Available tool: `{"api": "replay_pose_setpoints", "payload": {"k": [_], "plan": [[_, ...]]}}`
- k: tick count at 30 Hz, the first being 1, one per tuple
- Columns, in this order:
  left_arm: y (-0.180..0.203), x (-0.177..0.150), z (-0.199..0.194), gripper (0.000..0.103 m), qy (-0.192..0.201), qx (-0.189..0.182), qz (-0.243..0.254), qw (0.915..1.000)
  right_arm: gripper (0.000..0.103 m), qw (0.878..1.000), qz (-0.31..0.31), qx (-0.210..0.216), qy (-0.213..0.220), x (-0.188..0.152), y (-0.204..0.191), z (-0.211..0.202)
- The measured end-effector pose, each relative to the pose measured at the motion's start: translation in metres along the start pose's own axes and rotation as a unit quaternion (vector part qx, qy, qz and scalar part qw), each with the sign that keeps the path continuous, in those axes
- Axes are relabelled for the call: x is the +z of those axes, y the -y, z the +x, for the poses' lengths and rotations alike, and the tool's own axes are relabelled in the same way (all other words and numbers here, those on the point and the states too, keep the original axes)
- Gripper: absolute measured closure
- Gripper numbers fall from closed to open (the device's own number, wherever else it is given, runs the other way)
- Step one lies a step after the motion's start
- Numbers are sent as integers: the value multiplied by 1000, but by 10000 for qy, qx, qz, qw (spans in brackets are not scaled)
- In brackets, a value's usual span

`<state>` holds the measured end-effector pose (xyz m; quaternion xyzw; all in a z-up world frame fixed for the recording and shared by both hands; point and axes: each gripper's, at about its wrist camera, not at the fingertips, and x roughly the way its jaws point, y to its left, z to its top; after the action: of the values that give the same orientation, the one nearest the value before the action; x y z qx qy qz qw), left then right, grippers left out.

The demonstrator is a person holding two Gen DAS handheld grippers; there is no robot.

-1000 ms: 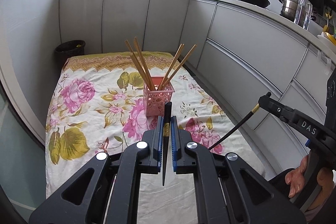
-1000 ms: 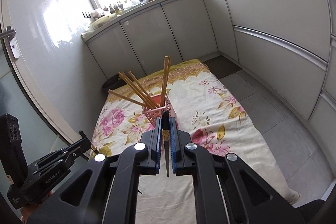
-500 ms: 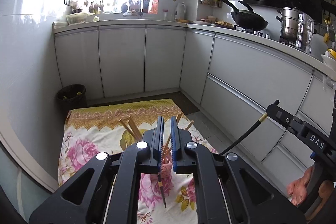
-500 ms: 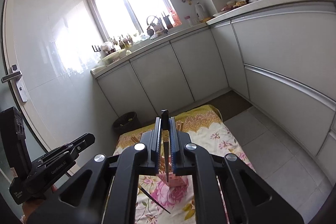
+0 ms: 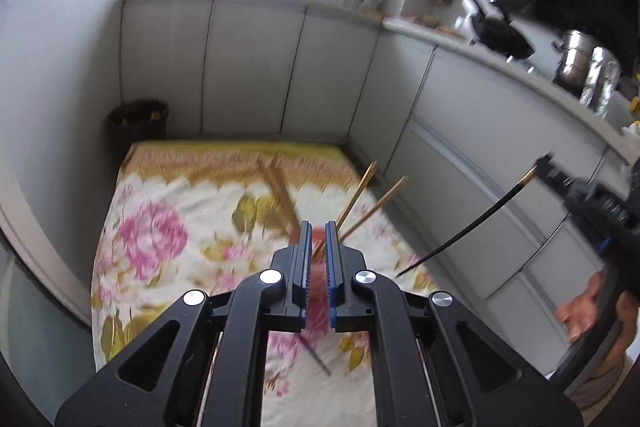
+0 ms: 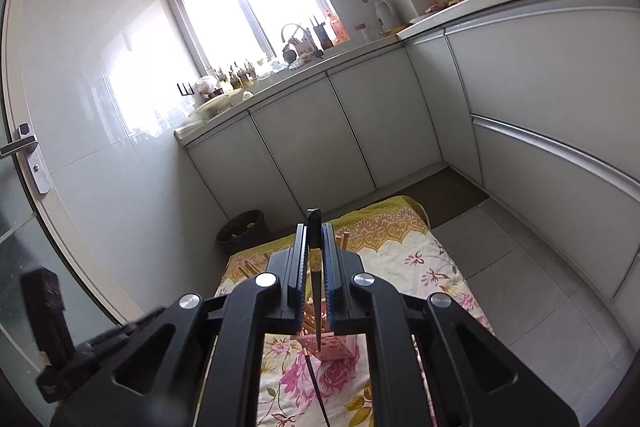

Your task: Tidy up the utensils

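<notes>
A: What could go wrong?
B: The right gripper (image 6: 316,267) pinches a black chopstick (image 6: 315,291) between narrow jaws, tip hanging over the pink basket (image 6: 332,345); tilt it and it misses or tips the basket

A: And the left gripper (image 5: 317,267)?
B: Its jaws stand slightly apart, nothing gripped. Its blurred view shows a dark chopstick (image 5: 318,357) lying on the floral cloth (image 5: 168,211), and wooden chopsticks (image 5: 358,193) fanned out of the basket
</notes>
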<state>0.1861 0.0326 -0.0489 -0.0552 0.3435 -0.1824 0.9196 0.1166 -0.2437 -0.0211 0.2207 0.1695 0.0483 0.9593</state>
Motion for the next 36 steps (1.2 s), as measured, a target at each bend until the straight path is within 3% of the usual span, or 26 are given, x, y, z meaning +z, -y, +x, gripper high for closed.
{"api": "replay_pose_setpoints", "payload": {"k": [2, 5, 8, 12, 15, 18, 23, 28, 32, 36], "plan": [[-19, -30, 50, 75, -1083, 112, -286, 9936, 95, 9999, 101, -42, -109, -5, 7, 4], [-26, -81, 120, 74, -2270, 400, -244, 9728, 95, 9992, 267, -64, -306, -14, 17, 11], [-23, -118, 161, 69, -2743, 502, -307, 9598, 95, 9984, 385, -113, -404, -24, 26, 10], [-19, -124, 184, 43, -2676, 727, -550, 9592, 95, 9976, 457, -188, -482, -30, 38, 9], [-9, -125, 195, 42, -2580, 1332, -255, 9566, 95, 9966, 580, -193, -561, -33, 49, 10], [4, -129, 199, 44, -2457, 1691, 197, 9543, 95, 9958, 673, -183, -590, -34, 57, 11], [6, -129, 197, 49, -2481, 1705, 333, 9530, 95, 9955, 726, -149, -587, -33, 61, 10], [-5, -119, 209, 49, -2684, 1484, -155, 9517, 95, 9955, 709, -154, -613, -32, 58, 9], [-31, -112, 206, 50, -2572, 1367, -552, 9550, 95, 9956, 702, -174, -604, -31, 58, 8], [-48, -110, 202, 51, -2488, 1406, -607, 9564, 95, 9954, 723, -202, -590, -32, 61, 10]]}}
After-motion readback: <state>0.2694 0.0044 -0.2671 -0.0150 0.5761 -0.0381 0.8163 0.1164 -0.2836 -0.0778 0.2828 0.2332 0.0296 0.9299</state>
